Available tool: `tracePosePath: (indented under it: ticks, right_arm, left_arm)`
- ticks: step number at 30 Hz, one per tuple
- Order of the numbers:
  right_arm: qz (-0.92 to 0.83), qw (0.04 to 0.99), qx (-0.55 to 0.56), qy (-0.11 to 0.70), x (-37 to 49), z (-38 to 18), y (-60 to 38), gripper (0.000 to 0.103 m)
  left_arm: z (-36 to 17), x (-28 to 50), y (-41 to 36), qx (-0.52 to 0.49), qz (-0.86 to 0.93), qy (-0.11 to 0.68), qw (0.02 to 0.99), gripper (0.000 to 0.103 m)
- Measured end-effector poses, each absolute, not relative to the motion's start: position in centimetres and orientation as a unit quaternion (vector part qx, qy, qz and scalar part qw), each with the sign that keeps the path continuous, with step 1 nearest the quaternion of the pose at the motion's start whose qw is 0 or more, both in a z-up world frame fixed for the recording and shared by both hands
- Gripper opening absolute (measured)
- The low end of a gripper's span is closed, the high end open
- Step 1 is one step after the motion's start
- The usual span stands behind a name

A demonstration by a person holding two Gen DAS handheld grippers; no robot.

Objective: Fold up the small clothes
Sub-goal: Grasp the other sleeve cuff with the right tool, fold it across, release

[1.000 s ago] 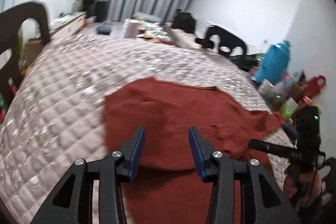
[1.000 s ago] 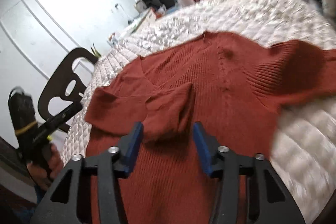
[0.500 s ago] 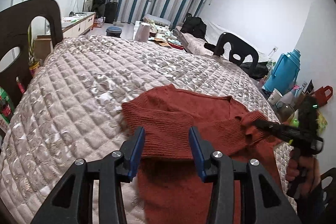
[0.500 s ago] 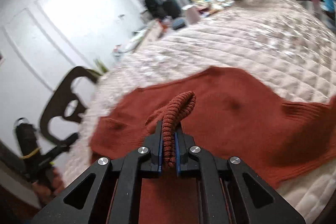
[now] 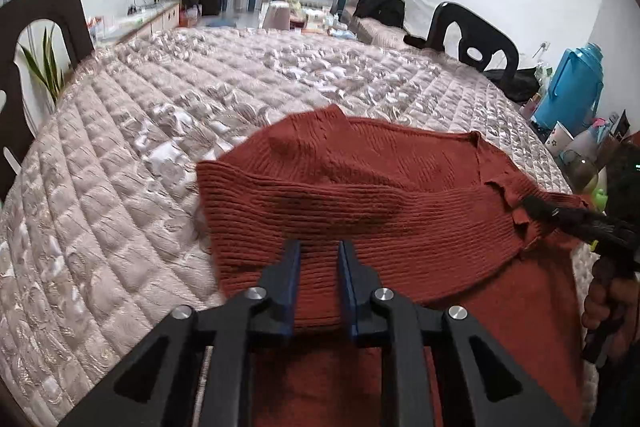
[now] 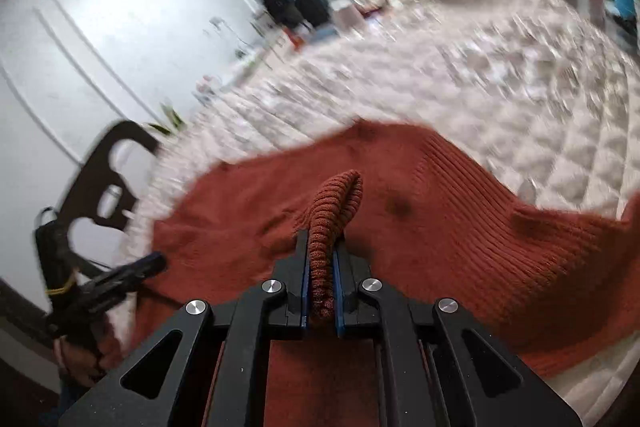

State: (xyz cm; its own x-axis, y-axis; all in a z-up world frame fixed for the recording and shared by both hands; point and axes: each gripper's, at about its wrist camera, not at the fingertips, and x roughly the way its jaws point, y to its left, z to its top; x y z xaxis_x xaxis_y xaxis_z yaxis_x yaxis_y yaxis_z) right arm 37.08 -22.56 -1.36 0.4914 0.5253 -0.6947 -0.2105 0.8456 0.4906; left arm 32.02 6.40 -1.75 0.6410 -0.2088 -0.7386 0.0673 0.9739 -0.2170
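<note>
The rust-red ribbed knit sweater [image 5: 360, 203], lying on the quilted beige bedspread [image 5: 120, 187], is now bunching higher than half a second ago, its ribbed edge drawn across the body. The left gripper [image 5: 319, 267], wide before, is narrowing around a ribbed fold without pinching it. The right gripper [image 6: 321, 283] is staying clamped on a rolled ribbed cuff.

Both wrist views look low and close across the red sweater [image 5: 360, 195].
</note>
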Motion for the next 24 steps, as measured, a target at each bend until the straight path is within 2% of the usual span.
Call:
tracePosePath:
  ticks: [3, 11, 16, 17, 20, 24]
  right_arm:
    - [0.213, 0.838, 0.203, 0.460, 36.6, -2.3, -23.7, 0.013]
    - [0.208, 0.879, 0.154, 0.400, 34.4, 2.2, -23.1, 0.014]
    - [0.201, 0.865, 0.125, 0.443, 37.6, -0.4, -21.0, 0.014]
    - [0.189, 0.861, 0.122, 0.455, 38.0, -1.3, -21.0, 0.009]
    - [0.190, 0.858, 0.158, 0.450, 37.8, -1.4, -22.4, 0.008]
    - [0.194, 0.869, 0.128, 0.437, 34.8, -0.2, -22.4, 0.008]
  left_arm:
    - [-1.5, 31.3, 6.6, -0.080, -0.078, 0.416, 0.903, 0.022]
    - [0.7, 31.7, 6.3, -0.081, -0.079, 0.383, 0.917, 0.022]
    - [-1.9, 34.8, 6.5, -0.082, -0.051, 0.418, 0.903, 0.022]
    - [-1.8, 34.9, 6.9, -0.092, -0.053, 0.417, 0.903, 0.022]
    - [-1.6, 34.5, 7.7, -0.086, -0.034, 0.420, 0.903, 0.022]
    - [-1.8, 32.7, 8.2, -0.081, -0.039, 0.411, 0.907, 0.022]
